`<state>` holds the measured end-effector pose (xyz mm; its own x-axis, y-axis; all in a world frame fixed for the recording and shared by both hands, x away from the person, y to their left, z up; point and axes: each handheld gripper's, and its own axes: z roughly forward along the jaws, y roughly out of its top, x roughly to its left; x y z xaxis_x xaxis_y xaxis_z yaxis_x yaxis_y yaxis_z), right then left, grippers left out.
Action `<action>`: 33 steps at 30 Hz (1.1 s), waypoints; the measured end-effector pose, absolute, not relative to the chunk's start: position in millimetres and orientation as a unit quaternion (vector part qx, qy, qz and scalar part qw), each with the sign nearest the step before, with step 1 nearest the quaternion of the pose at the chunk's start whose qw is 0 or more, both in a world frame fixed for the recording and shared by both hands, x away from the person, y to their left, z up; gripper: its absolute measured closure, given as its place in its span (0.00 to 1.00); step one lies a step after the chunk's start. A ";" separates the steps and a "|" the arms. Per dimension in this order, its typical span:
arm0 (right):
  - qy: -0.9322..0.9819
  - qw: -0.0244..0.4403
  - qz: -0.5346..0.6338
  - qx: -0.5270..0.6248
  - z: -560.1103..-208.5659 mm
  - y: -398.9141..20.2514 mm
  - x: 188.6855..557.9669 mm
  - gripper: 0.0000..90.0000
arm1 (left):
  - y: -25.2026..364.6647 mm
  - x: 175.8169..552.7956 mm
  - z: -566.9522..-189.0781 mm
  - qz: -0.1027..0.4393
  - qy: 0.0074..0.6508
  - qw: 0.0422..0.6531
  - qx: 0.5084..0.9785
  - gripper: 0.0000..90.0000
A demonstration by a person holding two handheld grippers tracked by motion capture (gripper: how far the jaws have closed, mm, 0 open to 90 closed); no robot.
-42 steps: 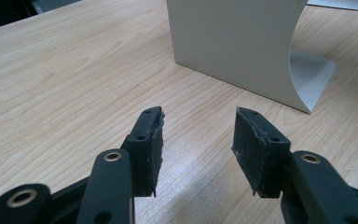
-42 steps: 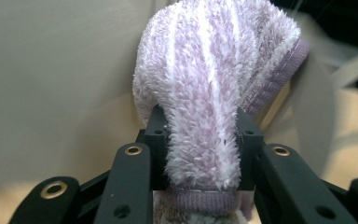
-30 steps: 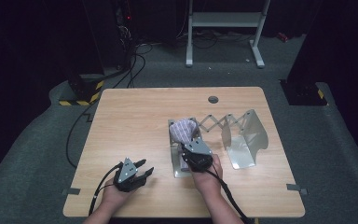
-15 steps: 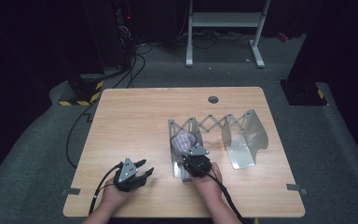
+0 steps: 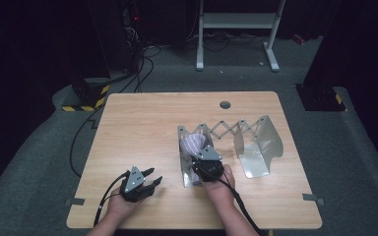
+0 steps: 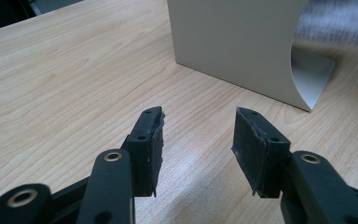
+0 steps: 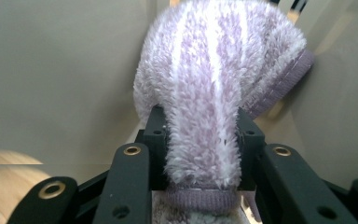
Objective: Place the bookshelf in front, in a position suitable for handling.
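Observation:
A fluffy cloth (image 7: 214,70) with purple and white stripes stands bunched between two pale dividers of an expanding metal rack (image 5: 256,142). My right gripper (image 7: 200,126) is shut on the cloth's lower part, with both pads pressed into the pile. In the high view the right gripper (image 5: 200,151) sits at the rack's left slot and the cloth (image 5: 193,142) is just beyond it. My left gripper (image 5: 154,176) rests on the table (image 5: 138,128) near the front left. The left gripper (image 6: 198,126) is open with nothing between its pads.
The nearest rack divider (image 6: 233,42) stands just ahead and right of the left gripper. The rack's scissor lattice (image 5: 229,129) links its dividers. A round cable hole (image 5: 225,104) lies near the table's far edge. Cables trail from both grippers over the front edge.
The right gripper drew back a little toward the person with the cloth, then moved forward into the rack slot again. The left gripper has not moved.

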<state>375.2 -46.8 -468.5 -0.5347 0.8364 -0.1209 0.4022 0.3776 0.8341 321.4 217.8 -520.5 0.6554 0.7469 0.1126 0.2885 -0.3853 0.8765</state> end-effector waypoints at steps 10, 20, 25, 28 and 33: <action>0.746 0.324 0.450 0.369 -423.8 -48.5 362.4 0.74 | 218.5 321.2 -520.2 0.256 0.328 0.449 0.791 0.58; 0.767 0.288 0.417 0.393 -455.8 -48.8 373.4 0.74 | 218.9 321.5 -520.1 0.256 0.329 0.449 0.790 0.58; 0.775 0.268 0.399 0.410 -477.4 -51.1 375.5 0.74 | 218.7 321.5 -520.3 0.254 0.329 0.449 0.791 0.59; 0.780 0.260 0.391 0.413 -485.9 -51.9 374.9 0.74 | 218.6 321.2 -520.1 0.254 0.328 0.449 0.791 0.59; 0.787 0.254 0.384 0.411 -493.8 -53.2 369.3 0.73 | 218.4 320.1 -520.4 0.252 0.327 0.452 0.791 0.57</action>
<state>369.3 -53.2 -493.8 -0.5342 0.8412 -0.0838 0.4515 0.3677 0.8130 320.1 218.4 -520.4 0.6593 0.7446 0.1043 0.2888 -0.3789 0.8792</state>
